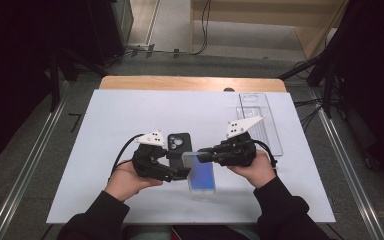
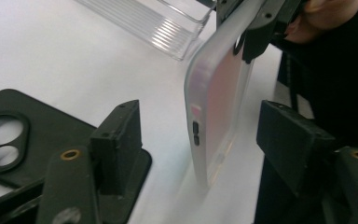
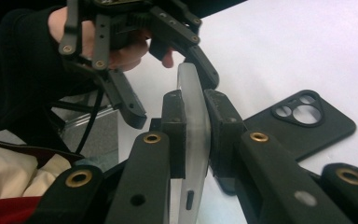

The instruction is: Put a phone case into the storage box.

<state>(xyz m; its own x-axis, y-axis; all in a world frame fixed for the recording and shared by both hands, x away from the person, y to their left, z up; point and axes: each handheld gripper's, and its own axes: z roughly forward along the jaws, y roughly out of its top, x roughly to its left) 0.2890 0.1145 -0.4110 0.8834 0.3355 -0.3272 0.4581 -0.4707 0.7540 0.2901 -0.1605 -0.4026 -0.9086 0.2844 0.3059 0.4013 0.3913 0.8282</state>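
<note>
Right gripper (image 3: 196,135) has its fingers (image 3: 173,135) clamped flat on both faces of the phone in a frosted clear case (image 1: 201,171), near its top end; the phone stands on edge between them in the right gripper view. In the high view the phone slopes from those fingers down toward the person, lower end close to the white worktop (image 1: 130,107).

Left gripper (image 2: 205,149) has its fingers (image 2: 117,140) partly open, straddling the phone's lower part. One finger stands well clear of the phone's back; the other finger is nearer the screen side, a gap showing on both sides. No pad presses on it. No earlier picture to compare.

Edges: the phone's long side edge with its two small buttons faces the left gripper's camera and is unobstructed. Bare worktop lies under and just beyond the left fingers, with room toward the person's side.

Just behind the left fingers lies a black phone case (image 1: 179,143), flat, camera cut-outs up, touching the base of the left finger in the left gripper view. This crowds the left side.

Farther off, beyond the right fingers, a clear plastic tray (image 1: 260,120) lies lengthwise near the worktop's far right, well apart from the phone. The wooden table edge (image 1: 190,83) shows behind the white sheet.
</note>
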